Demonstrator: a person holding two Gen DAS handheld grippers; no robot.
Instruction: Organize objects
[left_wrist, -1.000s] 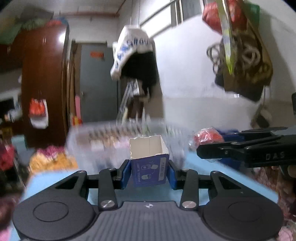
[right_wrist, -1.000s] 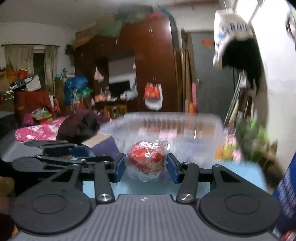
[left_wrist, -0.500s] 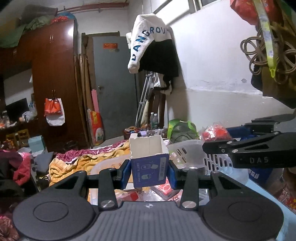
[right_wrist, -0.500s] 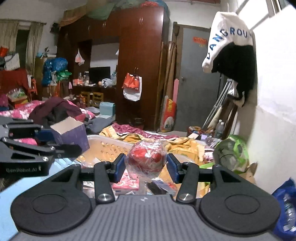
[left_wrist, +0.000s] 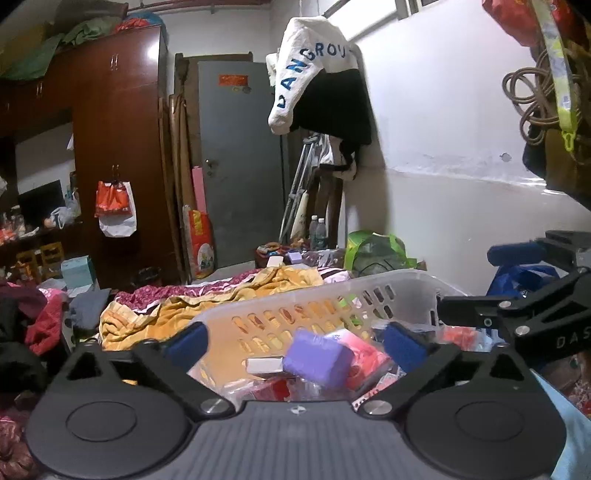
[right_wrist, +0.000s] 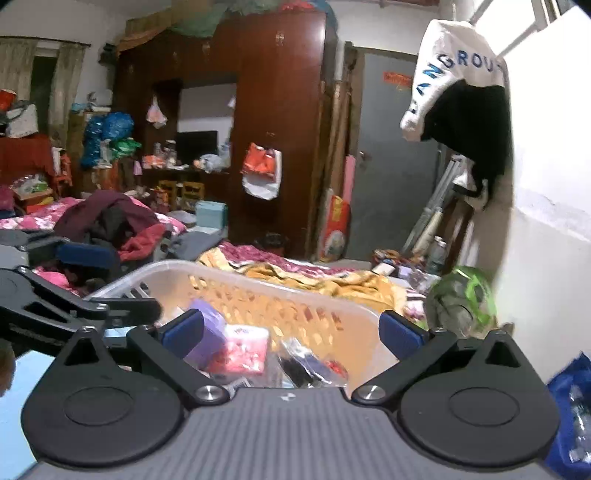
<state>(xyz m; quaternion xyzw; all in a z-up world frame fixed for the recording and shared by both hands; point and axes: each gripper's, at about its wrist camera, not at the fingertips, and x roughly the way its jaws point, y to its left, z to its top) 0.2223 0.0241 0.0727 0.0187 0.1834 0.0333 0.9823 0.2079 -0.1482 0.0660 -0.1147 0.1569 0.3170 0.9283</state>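
A white slotted plastic basket (left_wrist: 388, 284) sits just ahead of both grippers, and shows in the right wrist view (right_wrist: 280, 295) too. My left gripper (left_wrist: 295, 341) is open and empty above it. The purple-blue box (left_wrist: 317, 356) lies tilted among packets inside the basket and also shows in the right wrist view (right_wrist: 207, 334). My right gripper (right_wrist: 291, 330) is open and empty over the basket. A red wrapped packet (right_wrist: 243, 349) lies inside. The right gripper also shows at the right of the left wrist view (left_wrist: 517, 314).
A bed with yellow and maroon blankets (left_wrist: 207, 299) lies behind the basket. A white wall (left_wrist: 461, 184) stands at the right, with a green bag (right_wrist: 461, 299) at its foot. A blue bag (right_wrist: 569, 406) sits at the near right. A wardrobe (right_wrist: 277, 129) stands behind.
Both grippers have opened. The purple-blue box left the left gripper and the red wrapped ball left the right gripper; both dropped into the basket.
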